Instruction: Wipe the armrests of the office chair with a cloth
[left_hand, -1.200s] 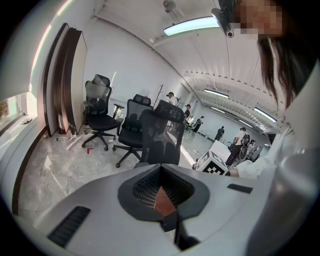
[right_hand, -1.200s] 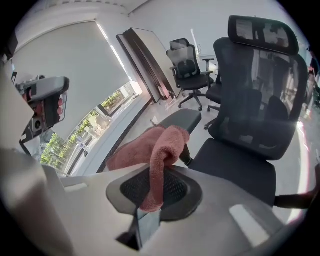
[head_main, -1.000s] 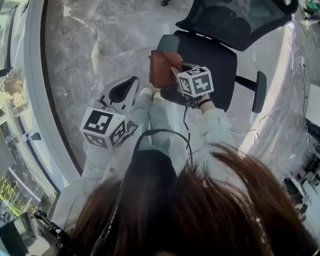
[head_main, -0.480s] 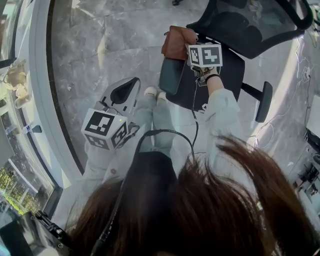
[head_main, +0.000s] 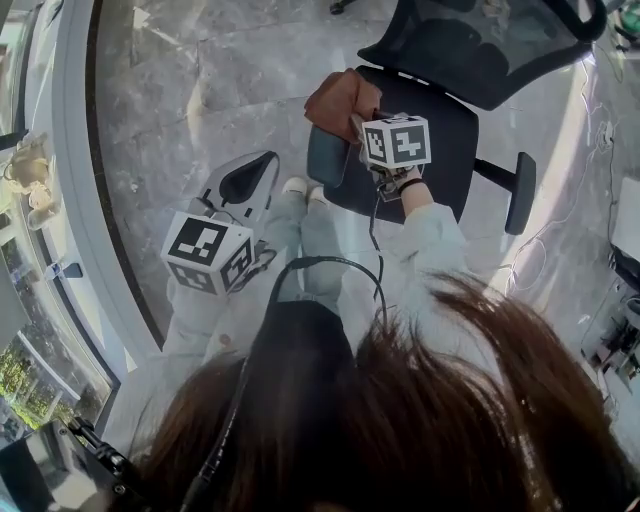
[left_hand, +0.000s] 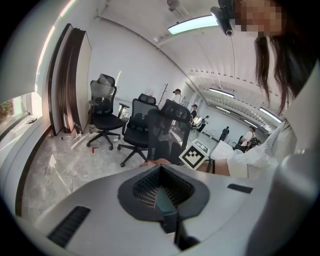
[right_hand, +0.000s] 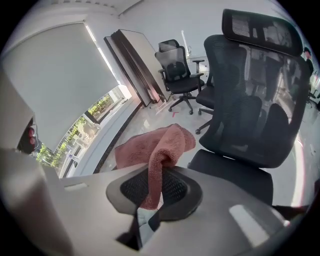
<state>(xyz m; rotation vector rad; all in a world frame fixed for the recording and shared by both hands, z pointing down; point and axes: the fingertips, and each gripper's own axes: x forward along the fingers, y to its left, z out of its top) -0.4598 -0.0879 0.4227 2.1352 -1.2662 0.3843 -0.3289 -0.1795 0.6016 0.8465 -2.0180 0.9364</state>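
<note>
While the right hand-held gripper pinches the cloth by one fold over the rear end of the armrest, we judge the loose bulk may skim without pressing, or slip from that narrow pinch. We find the left hand-held gripper closed, empty and well apart.

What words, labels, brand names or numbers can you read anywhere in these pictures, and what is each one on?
No text can be read.
Left marker cube and right marker cube: only black-and-white square patterns, no letters or digits.
Office chair and cloth: no label or logo shows.
Red mark on the floor: too small to make out.
</note>
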